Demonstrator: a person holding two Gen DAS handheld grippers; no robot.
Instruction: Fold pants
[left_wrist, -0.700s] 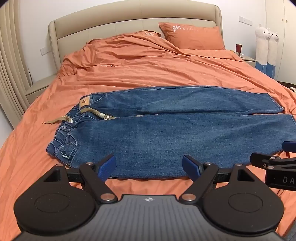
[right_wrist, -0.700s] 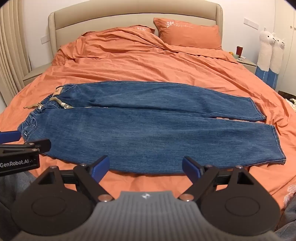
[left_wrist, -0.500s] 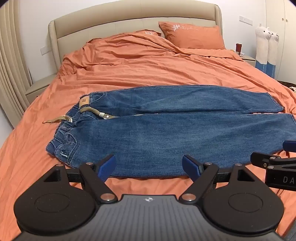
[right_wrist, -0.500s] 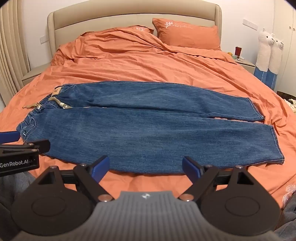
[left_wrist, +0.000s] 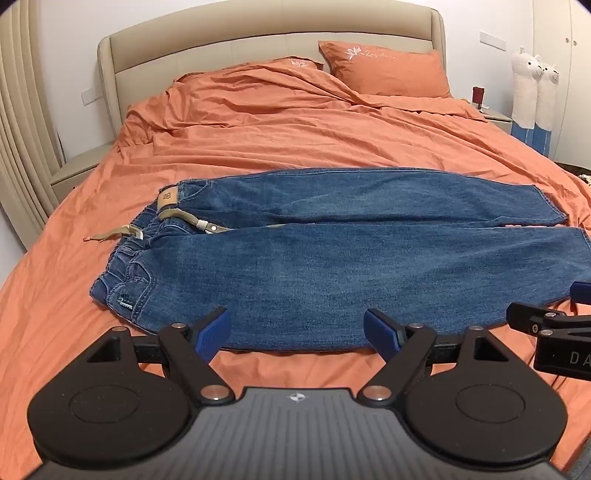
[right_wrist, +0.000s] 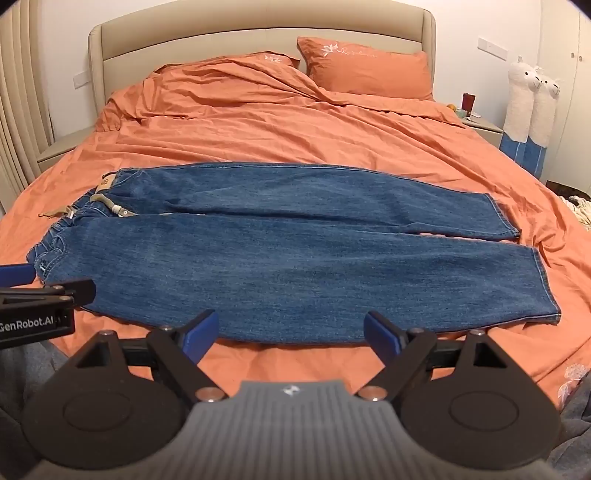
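Note:
Blue jeans (left_wrist: 332, 258) lie flat across the orange bed, waistband to the left with a tan belt (left_wrist: 184, 218), both legs stretched to the right. They also show in the right wrist view (right_wrist: 295, 254). My left gripper (left_wrist: 297, 330) is open and empty, just in front of the jeans' near edge toward the waist end. My right gripper (right_wrist: 291, 334) is open and empty, in front of the near leg's edge toward the hem (right_wrist: 546, 284). Each gripper shows at the edge of the other's view.
The bed (left_wrist: 295, 129) has an orange rumpled duvet and pillows (left_wrist: 384, 68) against a beige headboard (left_wrist: 258, 40). Nightstands stand on both sides. Two plush alpacas (right_wrist: 532, 110) stand at the right wall. Curtains hang at the left.
Both views have shifted slightly; the right gripper has drifted a little to the right along the jeans. Both grippers stay open and the jeans have not moved.

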